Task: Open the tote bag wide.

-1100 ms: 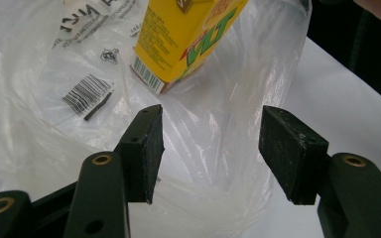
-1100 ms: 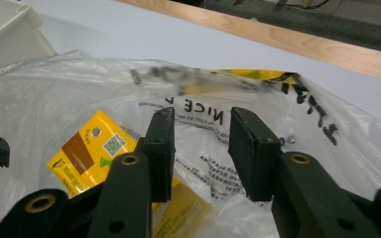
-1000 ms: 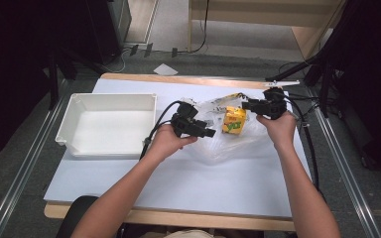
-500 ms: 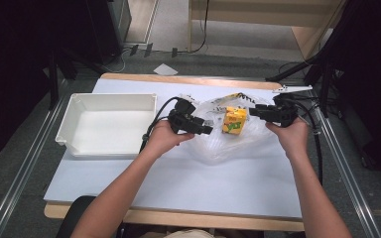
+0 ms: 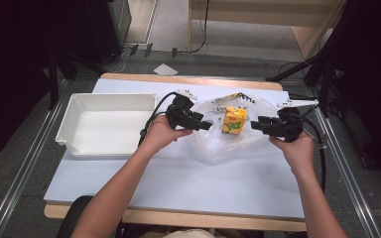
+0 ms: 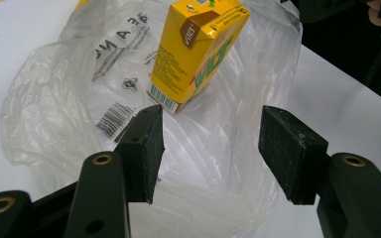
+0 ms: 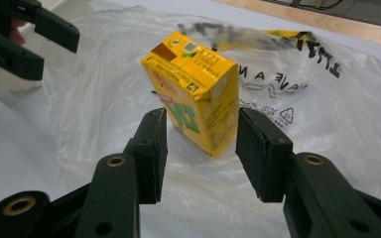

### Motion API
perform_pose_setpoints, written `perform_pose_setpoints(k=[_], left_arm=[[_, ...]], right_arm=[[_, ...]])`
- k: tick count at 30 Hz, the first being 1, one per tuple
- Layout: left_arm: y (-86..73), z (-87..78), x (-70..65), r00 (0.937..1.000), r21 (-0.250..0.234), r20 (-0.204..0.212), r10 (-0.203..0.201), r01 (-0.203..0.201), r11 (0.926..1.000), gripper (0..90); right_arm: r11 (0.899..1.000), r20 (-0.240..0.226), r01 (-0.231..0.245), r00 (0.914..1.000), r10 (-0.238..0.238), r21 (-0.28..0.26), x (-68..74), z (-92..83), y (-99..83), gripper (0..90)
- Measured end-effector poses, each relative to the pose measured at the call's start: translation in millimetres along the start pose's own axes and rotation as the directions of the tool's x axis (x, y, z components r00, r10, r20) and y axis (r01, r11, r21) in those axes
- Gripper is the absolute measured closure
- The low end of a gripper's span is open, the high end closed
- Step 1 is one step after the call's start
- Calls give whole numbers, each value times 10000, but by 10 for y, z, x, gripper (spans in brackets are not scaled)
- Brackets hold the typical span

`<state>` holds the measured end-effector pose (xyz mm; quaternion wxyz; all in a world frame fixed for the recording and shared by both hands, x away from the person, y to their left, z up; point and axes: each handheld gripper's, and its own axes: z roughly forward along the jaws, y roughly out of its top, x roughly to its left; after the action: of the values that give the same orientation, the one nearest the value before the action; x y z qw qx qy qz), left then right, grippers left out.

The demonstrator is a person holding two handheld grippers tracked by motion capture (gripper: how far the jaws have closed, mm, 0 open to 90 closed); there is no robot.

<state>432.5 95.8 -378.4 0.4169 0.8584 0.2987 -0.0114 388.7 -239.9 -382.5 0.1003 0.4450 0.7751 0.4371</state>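
Right hand-held gripper (image 7: 198, 148): mine, jaws partway apart and just now opening further; the yellow carton sits beyond and between the tips, pads not pressing on it. In the high view it rests right of the bag (image 5: 260, 124).
Left hand-held gripper (image 6: 211, 144): jaws wide, nothing between them but a view of crumpled film; it hovers at the bag's left edge (image 5: 203, 125).
Bench (image 5: 178, 183): pale blue top, everything I need lies in its far half.
White tray (image 5: 79, 146): empty, at the left, well apart from the bag; I judge it the likely place for the carton.
Plastic bag (image 5: 213, 144): clear, crumpled, spread flat between my two grippers, printed lettering along its far side (image 7: 287, 79).
Carton (image 5: 234, 121): small yellow drink box standing upright on the bag, tilted a little in the left gripper view (image 6: 196, 49), one corner edge turned toward my right gripper (image 7: 198, 94).
Step in hand, as I judge it: take the carton off the bag.
How to do it well: bring the right jaws forward square to two flat faces, not across the corner; close on cardboard only, keeping the film out of the pads; squeeze gently, since the box could dent.
Left's part: pin the loose film down near its edge so the bag does not lift with the carton.
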Motion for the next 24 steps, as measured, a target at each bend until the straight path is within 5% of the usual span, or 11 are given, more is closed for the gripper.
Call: perform_pose_setpoints(k=[24], left_arm=[[-13, 28, 12, 9982, 53, 144, 583, -584, 9983, 429]], right_arm=[[9993, -483, 363, 9982, -360, 50, 396, 64, -539, 595]])
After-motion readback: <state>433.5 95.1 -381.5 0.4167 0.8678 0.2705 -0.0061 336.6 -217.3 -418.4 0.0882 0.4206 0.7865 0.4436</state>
